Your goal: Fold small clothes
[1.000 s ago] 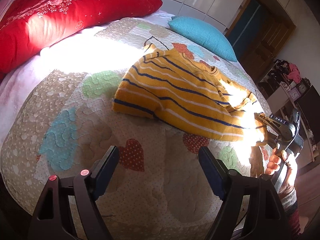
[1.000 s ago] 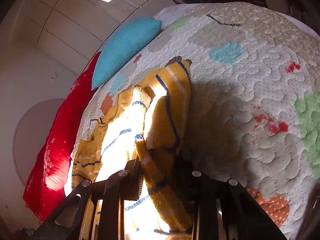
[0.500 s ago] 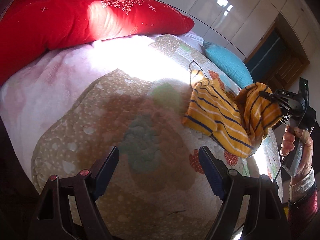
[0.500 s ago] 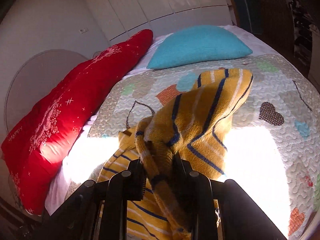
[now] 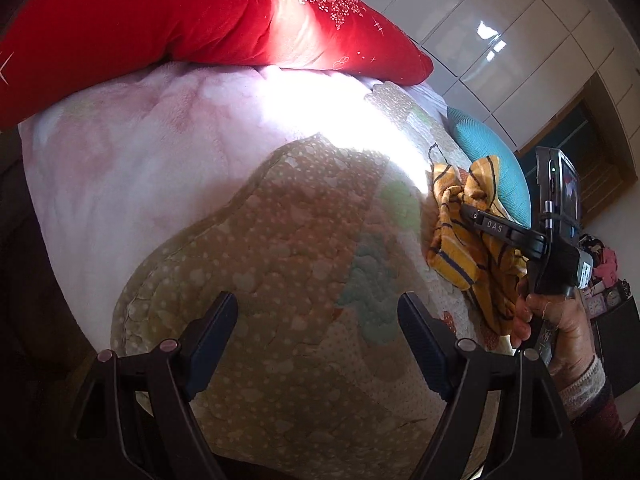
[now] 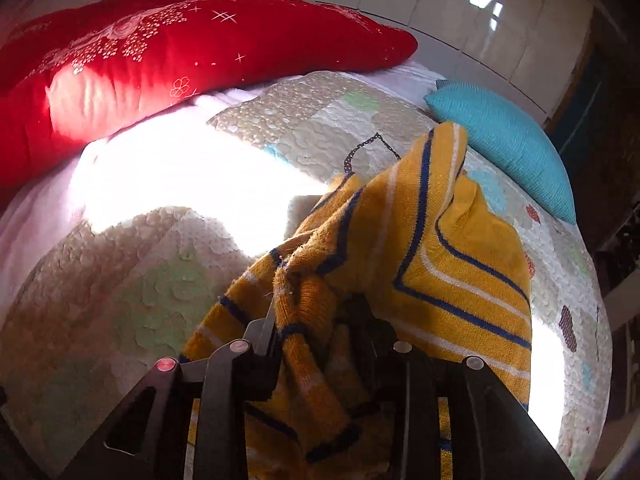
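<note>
A small yellow sweater with blue and white stripes (image 6: 448, 248) is bunched up and lifted off the patchwork quilt (image 6: 160, 280). My right gripper (image 6: 316, 320) is shut on a fold of it, and the cloth drapes over the fingers. In the left wrist view the sweater (image 5: 456, 240) hangs at the right from the right gripper (image 5: 466, 212), held by a hand. My left gripper (image 5: 316, 340) is open and empty above the quilt (image 5: 280, 280), well to the left of the sweater.
A long red pillow (image 5: 180, 20) lies along the far side of the bed and also shows in the right wrist view (image 6: 160, 60). A teal cushion (image 6: 504, 140) lies behind the sweater. White cupboard doors (image 5: 500, 20) stand behind the bed.
The right gripper has carried the sweater's side up and over toward the left, so it went from lying flat to bunched. The left gripper has swung left, away from the sweater, still open.
</note>
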